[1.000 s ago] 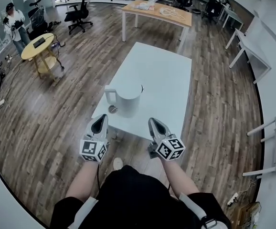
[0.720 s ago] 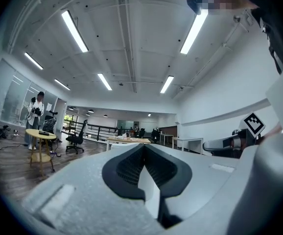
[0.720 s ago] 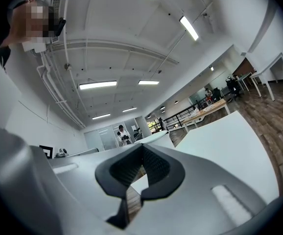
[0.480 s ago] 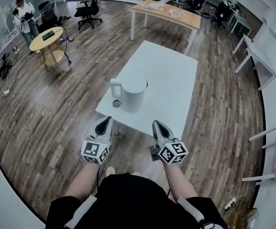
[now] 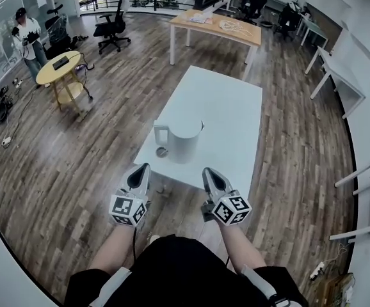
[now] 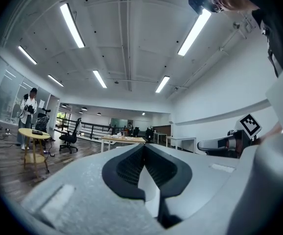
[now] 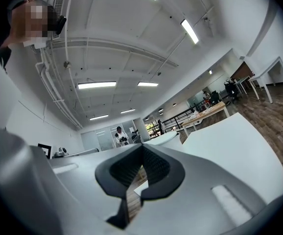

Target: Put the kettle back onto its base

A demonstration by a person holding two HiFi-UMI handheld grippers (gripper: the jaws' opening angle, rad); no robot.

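The white kettle (image 5: 185,141) stands upright near the front left corner of the white table (image 5: 223,101), with its handle (image 5: 161,135) pointing left. A small round grey base (image 5: 162,151) lies on the table just left of the kettle, below the handle. My left gripper (image 5: 139,169) is shut and empty, level, just short of the table's near edge. My right gripper (image 5: 209,172) is also shut and empty, beside it to the right. Ribbed pads meet in the left gripper view (image 6: 144,149) and in the right gripper view (image 7: 142,149). The kettle's rim (image 7: 167,137) shows past the right jaws.
A wooden table (image 5: 216,24) stands beyond the white one. A round yellow side table (image 5: 58,68), an office chair (image 5: 112,24) and a standing person (image 5: 26,36) are at the far left. White desks (image 5: 338,62) line the right side. Wood floor surrounds the table.
Both grippers have edged slightly forward toward the table's near edge and stay shut. The kettle and base have not moved on the table.
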